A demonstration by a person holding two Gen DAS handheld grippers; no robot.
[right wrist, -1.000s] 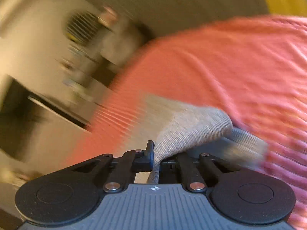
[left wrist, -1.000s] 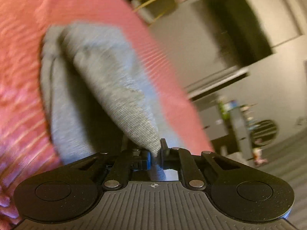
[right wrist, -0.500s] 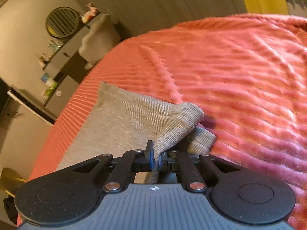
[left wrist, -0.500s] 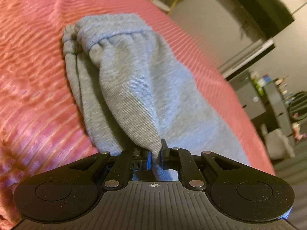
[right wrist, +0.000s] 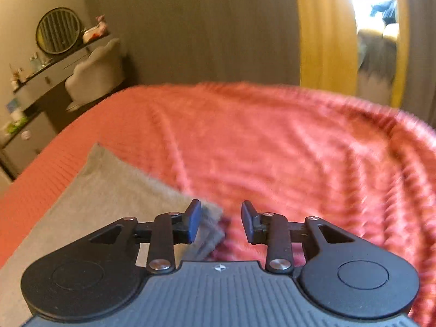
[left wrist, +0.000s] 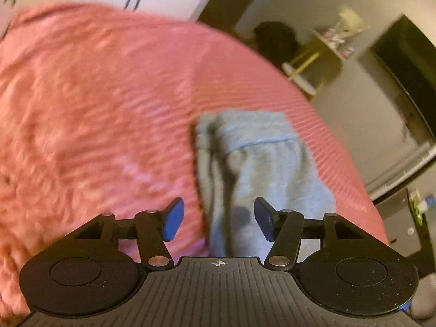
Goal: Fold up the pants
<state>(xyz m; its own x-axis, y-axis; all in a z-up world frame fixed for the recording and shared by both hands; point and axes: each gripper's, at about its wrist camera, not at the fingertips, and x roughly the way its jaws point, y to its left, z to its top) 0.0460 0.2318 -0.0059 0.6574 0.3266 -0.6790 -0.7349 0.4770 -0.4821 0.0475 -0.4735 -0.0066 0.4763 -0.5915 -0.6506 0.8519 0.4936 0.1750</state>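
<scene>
**Both claws apart above grey pants on the bed**

The left claw (left wrist: 218, 222) stands with its blue-padded fingers (left wrist: 173, 223) spread wide and nothing between them; the right claw (right wrist: 220, 224) is likewise parted and grips nothing. The grey pants (left wrist: 261, 163) lie folded on the pink ribbed bedspread (left wrist: 95, 109); in the left wrist view they run from a bunched band at the far end toward the claw, and their near end is cut off behind the gripper body. In the right wrist view the pants (right wrist: 109, 188) show as a flat grey panel on the left, one corner lying just beside the left finger; stacked layers show at that corner, though how many is hard to count through the blur; the near left part of the cloth passes out of frame. Both views are smeared, so the weave of the bedspread (right wrist: 299, 150) reads only as soft ridges. Far left in the right wrist view stand a round mirror (right wrist: 58, 30) and a pale chair (right wrist: 98, 68) at a dresser; a yellow curtain (right wrist: 324, 32) hangs far right. In the left wrist view a small side table (left wrist: 308, 73) with yellow legs stands beyond the bed; what sits on its upper shelf is too blurred to name.
</scene>
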